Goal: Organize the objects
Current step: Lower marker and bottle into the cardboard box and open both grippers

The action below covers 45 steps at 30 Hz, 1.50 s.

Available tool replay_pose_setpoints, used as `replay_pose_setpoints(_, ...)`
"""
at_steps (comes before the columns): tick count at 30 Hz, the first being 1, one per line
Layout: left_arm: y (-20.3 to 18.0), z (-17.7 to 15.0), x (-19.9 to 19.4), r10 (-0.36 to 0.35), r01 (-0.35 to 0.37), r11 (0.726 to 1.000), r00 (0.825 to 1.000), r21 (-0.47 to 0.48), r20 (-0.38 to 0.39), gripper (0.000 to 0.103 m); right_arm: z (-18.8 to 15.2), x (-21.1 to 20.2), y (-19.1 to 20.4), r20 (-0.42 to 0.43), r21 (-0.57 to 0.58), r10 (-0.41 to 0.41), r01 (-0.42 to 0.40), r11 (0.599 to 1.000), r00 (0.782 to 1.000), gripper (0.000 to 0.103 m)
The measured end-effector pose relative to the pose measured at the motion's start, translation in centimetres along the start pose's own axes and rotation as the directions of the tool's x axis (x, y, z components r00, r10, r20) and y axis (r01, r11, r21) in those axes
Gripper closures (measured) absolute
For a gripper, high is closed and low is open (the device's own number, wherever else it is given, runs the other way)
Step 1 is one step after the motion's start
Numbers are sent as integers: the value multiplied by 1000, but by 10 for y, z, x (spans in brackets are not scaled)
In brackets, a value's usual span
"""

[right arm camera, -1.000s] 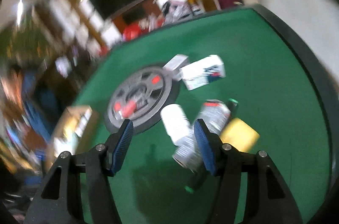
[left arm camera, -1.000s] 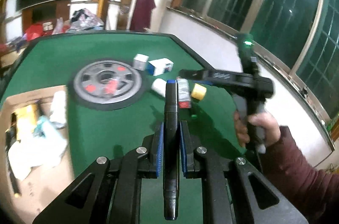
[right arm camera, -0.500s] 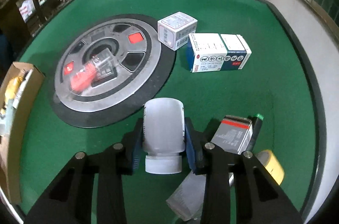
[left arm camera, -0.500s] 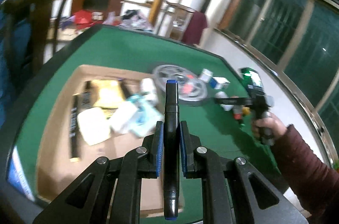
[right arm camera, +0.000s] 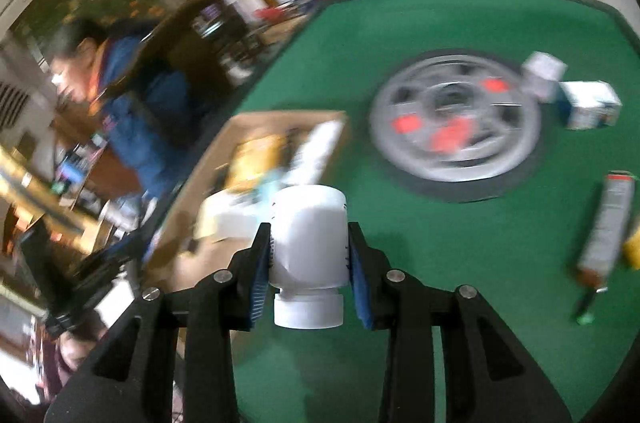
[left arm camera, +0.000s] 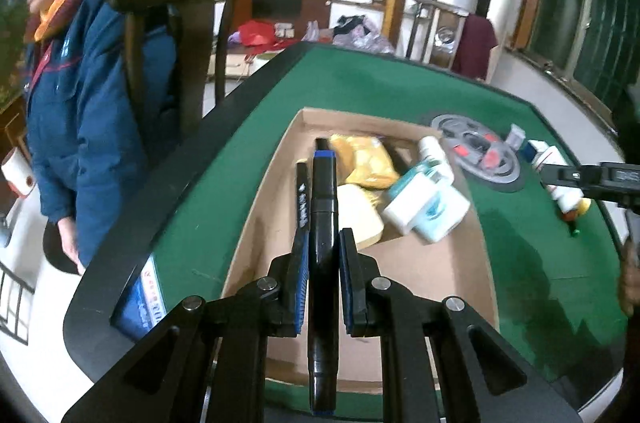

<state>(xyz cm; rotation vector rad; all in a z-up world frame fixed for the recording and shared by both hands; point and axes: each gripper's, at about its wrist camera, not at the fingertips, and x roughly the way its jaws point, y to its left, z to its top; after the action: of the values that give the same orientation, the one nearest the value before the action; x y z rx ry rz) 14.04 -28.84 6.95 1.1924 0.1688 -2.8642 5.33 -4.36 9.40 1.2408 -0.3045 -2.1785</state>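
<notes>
Cardboard box (left arm camera: 272, 207): two markers; left claw (left arm camera: 324, 263) grips third marker (left arm camera: 323, 223).

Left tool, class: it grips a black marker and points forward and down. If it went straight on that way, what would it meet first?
Most likely the left tool, with its marker leading, would meet the cardboard box, probably the black pen lying inside; depth is unclear.
</notes>
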Motion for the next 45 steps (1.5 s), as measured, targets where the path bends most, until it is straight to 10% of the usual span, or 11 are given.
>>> replay_pose_setpoints(13,31,-8,36,66,-70,996,995,-55,-81,92,-32,97,109,-133,-151,-48,28,988,990,69)
replay_pose_setpoints(31,25,-8,64,98,-102,994,991,-32,-95,90,-36,141,111,-110,-220,-215,187,958,971,69)
replay_pose_setpoints(39,17,-5,55,114,-115,993,992,-17,-57,54,-33,121,113,-53,-216,-201,185,959,978,65)
replay_pose_setpoints(45,7,0,43,142,-142,990,990,0,-24,50,-32,104,109,-25,-197,-194,186,963,981,61)
